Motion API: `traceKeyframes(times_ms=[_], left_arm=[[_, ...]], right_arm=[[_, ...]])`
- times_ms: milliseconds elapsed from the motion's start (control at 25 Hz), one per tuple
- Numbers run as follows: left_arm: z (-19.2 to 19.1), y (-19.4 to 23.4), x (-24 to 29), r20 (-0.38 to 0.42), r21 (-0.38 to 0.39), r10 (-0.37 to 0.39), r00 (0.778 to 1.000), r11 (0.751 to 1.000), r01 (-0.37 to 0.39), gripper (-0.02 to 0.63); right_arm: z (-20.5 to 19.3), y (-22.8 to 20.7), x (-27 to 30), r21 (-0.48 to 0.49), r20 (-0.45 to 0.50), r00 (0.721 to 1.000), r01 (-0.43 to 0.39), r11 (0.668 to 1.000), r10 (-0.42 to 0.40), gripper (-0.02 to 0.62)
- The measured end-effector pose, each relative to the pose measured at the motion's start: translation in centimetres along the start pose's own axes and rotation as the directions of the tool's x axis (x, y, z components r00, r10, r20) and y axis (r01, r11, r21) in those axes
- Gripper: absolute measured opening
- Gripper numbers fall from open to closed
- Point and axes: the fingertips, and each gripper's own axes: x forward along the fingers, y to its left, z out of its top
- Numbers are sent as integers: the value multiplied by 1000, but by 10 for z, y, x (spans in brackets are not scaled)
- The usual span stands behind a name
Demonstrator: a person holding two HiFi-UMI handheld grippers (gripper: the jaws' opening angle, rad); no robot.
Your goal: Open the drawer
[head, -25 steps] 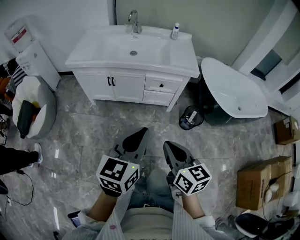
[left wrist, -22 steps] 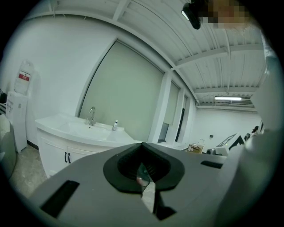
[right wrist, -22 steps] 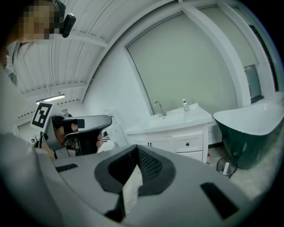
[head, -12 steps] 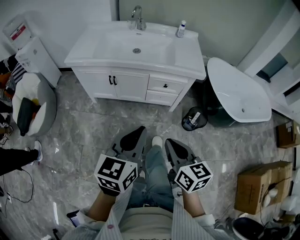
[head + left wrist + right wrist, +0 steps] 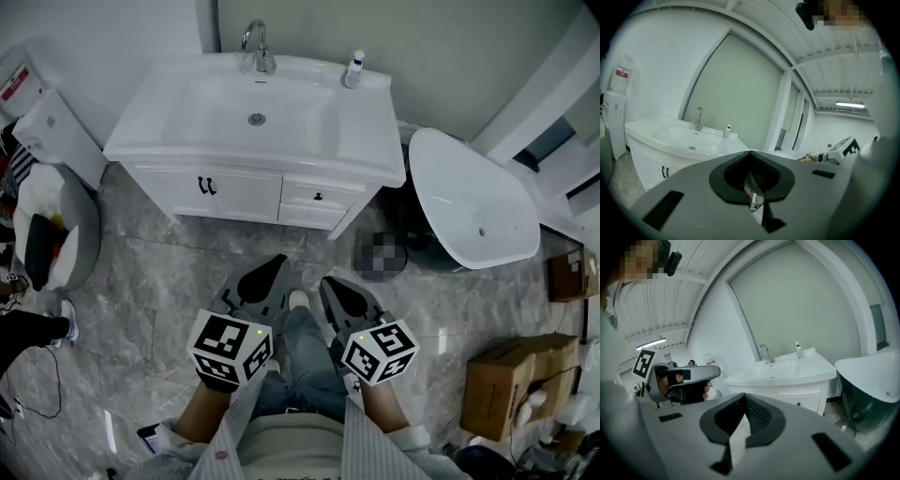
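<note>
Ahead of both my grippers, well apart from them, stands the white vanity (image 5: pixel 239 195). Its doors sit ahead of my left gripper (image 5: pixel 272 267) and off to that side. Its two stacked drawers are nearly dead ahead of my right gripper (image 5: pixel 333 286).

I'd go for the top drawer (image 5: pixel 305 194). It is shut, its front flush with the cabinet. I reckon it's a stiff box on runners, not heavy, and it should slide straight out toward me. The front looks glossy and smooth, so the pads would find nothing to bite on there.

Both grippers are clenched and empty, jaws tip to tip with only floor showing through the gap. They sit side by side with my knee between them.

The one place to take hold is the small dark knob (image 5: pixel 319 197) at the middle of that drawer front. It looks hard and tiny, so it's easy to slip off. I'd spread the right jaws first, close them either side of it, and draw back level.
</note>
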Motion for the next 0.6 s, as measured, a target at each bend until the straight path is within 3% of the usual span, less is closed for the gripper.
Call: traceKeyframes(times_ms=[360, 600], left_arm=[[41, 23, 94, 14, -9, 24, 1000, 1000, -24, 17], [49, 35, 143, 9, -6, 65, 998, 998, -65, 17]], right_arm=[[54, -65, 59, -18, -39, 998, -43, 999, 43, 8], [80, -104, 89, -26, -39, 997, -73, 997, 72, 8]])
